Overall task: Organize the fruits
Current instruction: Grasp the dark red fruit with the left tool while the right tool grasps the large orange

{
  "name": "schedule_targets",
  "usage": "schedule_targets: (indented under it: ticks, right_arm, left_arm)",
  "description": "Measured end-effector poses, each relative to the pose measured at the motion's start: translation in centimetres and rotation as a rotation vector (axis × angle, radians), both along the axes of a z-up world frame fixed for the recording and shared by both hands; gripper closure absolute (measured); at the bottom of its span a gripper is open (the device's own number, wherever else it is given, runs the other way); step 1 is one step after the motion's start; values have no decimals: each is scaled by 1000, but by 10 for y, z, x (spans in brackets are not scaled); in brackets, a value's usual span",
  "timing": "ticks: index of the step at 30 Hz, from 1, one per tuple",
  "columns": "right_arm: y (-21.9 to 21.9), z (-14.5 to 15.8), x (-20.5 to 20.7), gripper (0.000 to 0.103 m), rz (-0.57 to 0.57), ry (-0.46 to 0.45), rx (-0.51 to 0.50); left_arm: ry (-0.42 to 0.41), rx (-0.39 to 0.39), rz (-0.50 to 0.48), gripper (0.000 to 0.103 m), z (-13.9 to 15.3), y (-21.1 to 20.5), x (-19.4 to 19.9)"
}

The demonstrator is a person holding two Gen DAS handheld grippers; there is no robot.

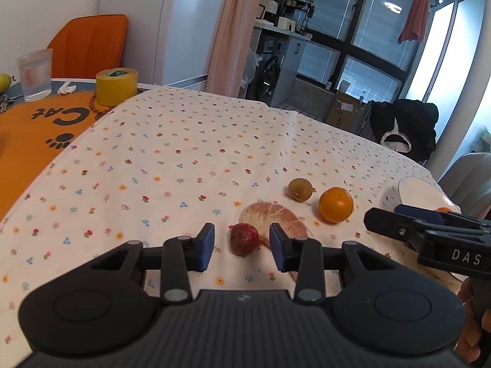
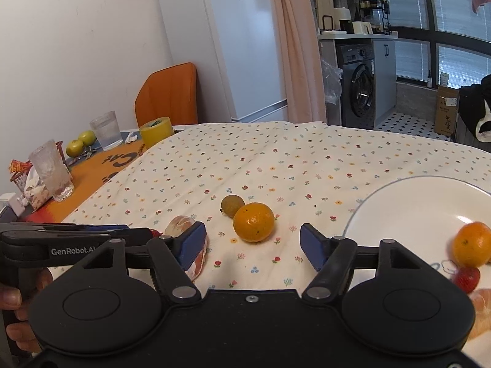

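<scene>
So the left gripper (image 1: 241, 247) has its blue-padded jaws spread open with the bumpy red strawberry (image 1: 244, 239) sitting right between them, not touched, and the peeled pomelo wedge (image 1: 273, 216) lies just past it at 1 o'clock on the flowery cloth over the worktop (image 1: 172, 153). The right gripper (image 2: 253, 247) is wide open and empty too, with the glossy round orange (image 2: 253, 222) at 12 o'clock ahead of its jaws, a small brownish fruit (image 2: 232, 205) touching behind it, and the smooth white plate (image 2: 399, 211) at 2 o'clock. Readable bits: "GenRobot.AI" and "DAS" on the grippers, "Cat" on the orange mat (image 1: 27, 128).
</scene>
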State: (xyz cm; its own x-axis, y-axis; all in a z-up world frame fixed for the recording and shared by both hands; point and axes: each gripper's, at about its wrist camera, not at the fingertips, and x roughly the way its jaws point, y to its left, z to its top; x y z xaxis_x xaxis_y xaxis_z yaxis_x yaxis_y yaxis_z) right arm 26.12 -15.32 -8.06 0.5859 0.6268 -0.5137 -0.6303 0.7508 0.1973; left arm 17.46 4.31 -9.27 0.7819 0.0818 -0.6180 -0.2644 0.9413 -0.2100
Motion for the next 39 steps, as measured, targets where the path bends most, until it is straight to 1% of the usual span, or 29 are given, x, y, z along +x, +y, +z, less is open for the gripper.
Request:
schedule_targets:
  ticks: [2, 4, 8, 9, 15, 20, 23, 24, 25, 33, 39]
  right_arm:
    - [4, -2, 4, 36, 3, 5, -4]
    - [9, -4, 8, 39, 10, 9, -10]
    - [17, -7, 14, 40, 25, 6, -26]
    - [19, -8, 15, 40, 27, 9, -28]
    - [28, -14, 22, 41, 33, 19, -45]
    - [33, -18, 26, 45, 30, 16, -59]
    - [37, -19, 30, 56, 35, 24, -68]
    - [38, -20, 30, 65, 30, 21, -79]
    - [39, -20, 31, 66, 28, 15, -87]
    - [29, -14, 19, 67, 21, 3, -73]
    - [15, -4, 9, 67, 3, -15, -53]
  left_arm:
    - [10, -1, -5, 71, -3, -1, 4]
    - [23, 2, -9, 74, -6, -1, 8]
    - [42, -2, -6, 78, -12, 0, 12]
    - [43, -3, -7, 81, -12, 1, 12]
    - [42, -1, -13, 83, -12, 2, 16]
    - [34, -1, -13, 83, -10, 3, 16]
    - [26, -1, -8, 83, -7, 5, 15]
    - [22, 0, -6, 83, -6, 5, 14]
    - [17, 2, -5, 83, -4, 5, 13]
    - [-7, 11, 4, 83, 7, 3, 2]
    - [-32, 13, -5, 83, 15, -4, -4]
